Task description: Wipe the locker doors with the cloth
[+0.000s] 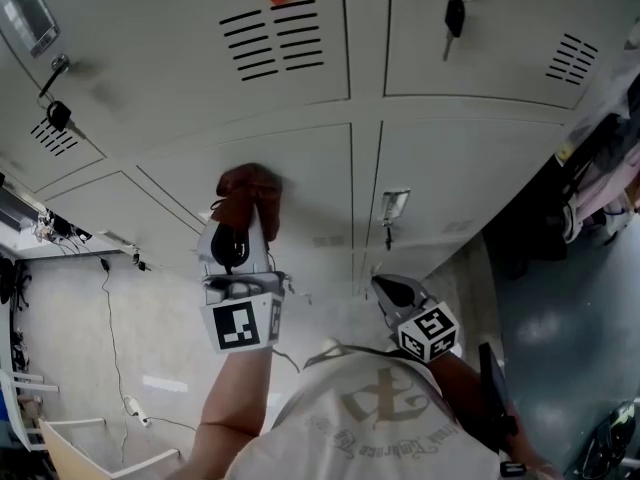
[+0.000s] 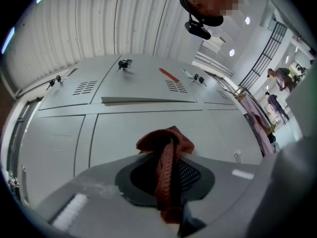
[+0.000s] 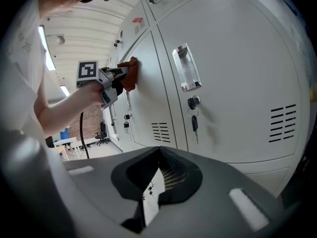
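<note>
Rust-red knitted cloth [image 1: 250, 190], bunched into a wad, sits pressed against a pale grey metal locker door [image 1: 310, 183] in the head view, near that door's upper edge. The left gripper [image 1: 243, 230] is behind it, jaws pointing at the door, and its cube with a square marker [image 1: 243, 325] faces the camera. The right gripper [image 1: 388, 288] is held lower and to the right, close to the person's torso and apart from the lockers. A black key [image 1: 454, 16] hangs from the lock of an upper door. In the left gripper view the jaws are closed tight on the cloth: a strip of it runs down between them, and the rest fans out past the tips and touches the door. In the right gripper view the jaws are drawn almost together – only a thin slit shows between them – and they hold nothing. Farther along the row, this view shows the left gripper pushing the cloth flat on a door. A clear label holder [image 3: 185, 68] and a key in its lock [image 3: 193, 119] sit on the nearer door.
</note>
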The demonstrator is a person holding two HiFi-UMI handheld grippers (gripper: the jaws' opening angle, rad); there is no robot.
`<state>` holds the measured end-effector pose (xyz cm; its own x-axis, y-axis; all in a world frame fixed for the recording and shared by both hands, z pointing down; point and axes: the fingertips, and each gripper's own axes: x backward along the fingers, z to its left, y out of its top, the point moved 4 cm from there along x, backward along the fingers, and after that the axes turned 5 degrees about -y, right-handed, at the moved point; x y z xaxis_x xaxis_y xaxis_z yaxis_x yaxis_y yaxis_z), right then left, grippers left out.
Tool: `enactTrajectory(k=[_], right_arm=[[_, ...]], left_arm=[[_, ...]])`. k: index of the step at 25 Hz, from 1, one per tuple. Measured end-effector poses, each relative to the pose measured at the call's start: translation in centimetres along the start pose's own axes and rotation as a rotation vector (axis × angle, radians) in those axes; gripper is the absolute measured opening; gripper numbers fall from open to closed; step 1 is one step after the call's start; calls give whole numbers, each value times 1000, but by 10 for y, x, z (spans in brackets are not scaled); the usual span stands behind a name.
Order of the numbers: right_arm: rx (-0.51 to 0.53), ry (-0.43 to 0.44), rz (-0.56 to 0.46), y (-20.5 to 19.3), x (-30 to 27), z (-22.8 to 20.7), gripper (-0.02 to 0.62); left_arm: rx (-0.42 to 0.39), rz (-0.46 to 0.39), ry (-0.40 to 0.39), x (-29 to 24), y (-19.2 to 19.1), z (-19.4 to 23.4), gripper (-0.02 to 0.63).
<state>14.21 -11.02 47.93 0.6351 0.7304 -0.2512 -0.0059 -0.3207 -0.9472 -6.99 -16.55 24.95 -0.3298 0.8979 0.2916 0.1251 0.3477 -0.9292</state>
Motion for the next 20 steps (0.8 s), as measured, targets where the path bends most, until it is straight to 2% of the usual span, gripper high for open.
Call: enactTrajectory(k=[5,10,20], right_arm=[[-1,2,-7,2,7,-8,8],[-15,-9,-13,1,15,-17,8],[-5,-30,-28,4,29,-29,8]], left_arm=[[-19,-16,-64,-14,6,-33,66],[42,-33,-102,-25,10,-60,67],[65,-24,-174,-40,8,-104,67]])
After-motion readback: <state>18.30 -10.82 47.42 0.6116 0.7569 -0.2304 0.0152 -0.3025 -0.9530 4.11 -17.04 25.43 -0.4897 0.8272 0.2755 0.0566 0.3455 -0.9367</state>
